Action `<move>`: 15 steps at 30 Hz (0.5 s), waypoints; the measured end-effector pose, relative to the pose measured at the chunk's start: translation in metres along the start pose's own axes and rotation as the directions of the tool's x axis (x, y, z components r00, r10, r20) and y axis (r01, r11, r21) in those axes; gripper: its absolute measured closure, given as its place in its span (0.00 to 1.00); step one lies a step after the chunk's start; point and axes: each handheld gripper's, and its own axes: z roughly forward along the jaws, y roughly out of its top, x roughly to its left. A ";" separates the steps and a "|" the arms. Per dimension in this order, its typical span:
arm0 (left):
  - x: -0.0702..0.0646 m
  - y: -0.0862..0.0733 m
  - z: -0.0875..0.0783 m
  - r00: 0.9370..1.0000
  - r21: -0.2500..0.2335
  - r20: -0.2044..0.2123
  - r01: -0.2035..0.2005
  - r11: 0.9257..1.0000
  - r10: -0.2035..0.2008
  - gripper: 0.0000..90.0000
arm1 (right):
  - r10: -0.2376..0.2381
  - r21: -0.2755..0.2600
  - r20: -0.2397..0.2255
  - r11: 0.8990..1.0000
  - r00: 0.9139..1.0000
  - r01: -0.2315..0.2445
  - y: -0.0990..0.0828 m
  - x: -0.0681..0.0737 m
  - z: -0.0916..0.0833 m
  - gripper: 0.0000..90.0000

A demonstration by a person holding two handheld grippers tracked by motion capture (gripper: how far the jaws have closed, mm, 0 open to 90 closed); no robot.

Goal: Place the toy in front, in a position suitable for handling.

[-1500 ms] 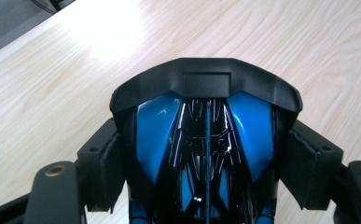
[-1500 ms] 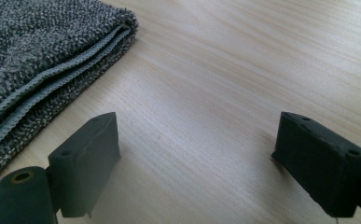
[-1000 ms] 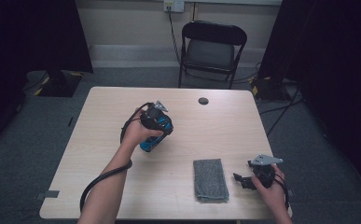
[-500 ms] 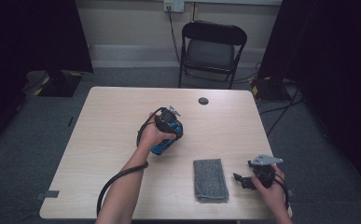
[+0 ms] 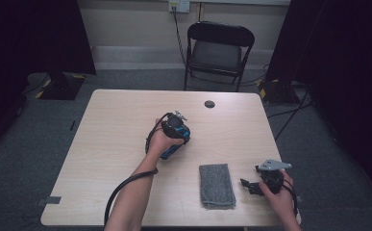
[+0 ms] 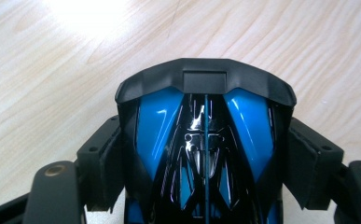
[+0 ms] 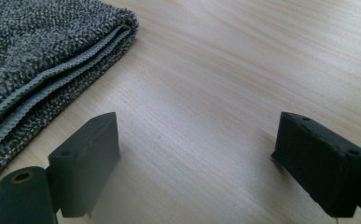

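1. The left gripper (image 5: 178, 126) hangs over the middle of the light wooden counter (image 5: 111, 130), carried by the person's left hand (image 5: 160, 142), whose forearm comes in from the near edge.
2. Its fingers (image 6: 104, 163) are clamped on a glossy blue and black object (image 6: 205, 140). In the left gripper view the pads press against both flanks of the object, which has a matte black cap at its front end.
3. In that view the object points at bare wood grain, so it is held above the counter rather than lying on it; whether any part touches the surface I cannot tell.
4. A black cable (image 5: 121, 190) loops from the left gripper back along the forearm toward the near edge.
5. The right gripper (image 5: 251, 185) sits low at the near right part of the counter, held by the right hand (image 5: 280, 195), with a grey three-cornered plate (image 5: 274, 165) on top.
6. Its fingers (image 7: 87, 161) stand wide apart with only bare wood between them; they grip nothing.
7. A folded grey cloth (image 5: 216, 185) lies flat on the counter just left of the right gripper, near the front edge. In the right gripper view its layered hem is at the left, close to the left finger but apart from it.
8. The cloth is nearer than the held object and to its right, clear of it.
9. A small dark round disc (image 5: 209, 104) is on the far part of the counter, well apart from both grippers.
10. Beyond the far edge a black folding chair (image 5: 218, 53) stands on the grey floor.
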 end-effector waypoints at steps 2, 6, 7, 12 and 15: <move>0.000 -0.002 0.003 1.000 0.001 0.006 -0.003 1.000 0.003 0.28 | 0.000 0.000 0.000 1.000 1.000 0.000 0.000 0.000 0.000 0.14; 0.000 -0.004 0.006 1.000 0.008 -0.007 0.009 1.000 -0.009 0.28 | 0.000 0.000 -0.001 1.000 1.000 0.000 0.000 0.000 0.000 0.14; 0.001 -0.004 0.007 1.000 0.009 -0.009 0.013 1.000 -0.013 0.28 | 0.001 0.001 -0.001 1.000 1.000 -0.001 0.000 0.000 0.000 0.14; 0.001 -0.005 0.008 1.000 0.010 -0.015 0.026 1.000 -0.026 0.28 | 0.000 0.000 -0.001 1.000 1.000 0.000 0.000 0.000 0.000 0.14; 0.002 -0.005 0.009 1.000 0.011 -0.018 0.024 1.000 -0.024 0.28 | 0.001 0.001 -0.001 1.000 1.000 -0.001 0.000 0.000 0.000 0.14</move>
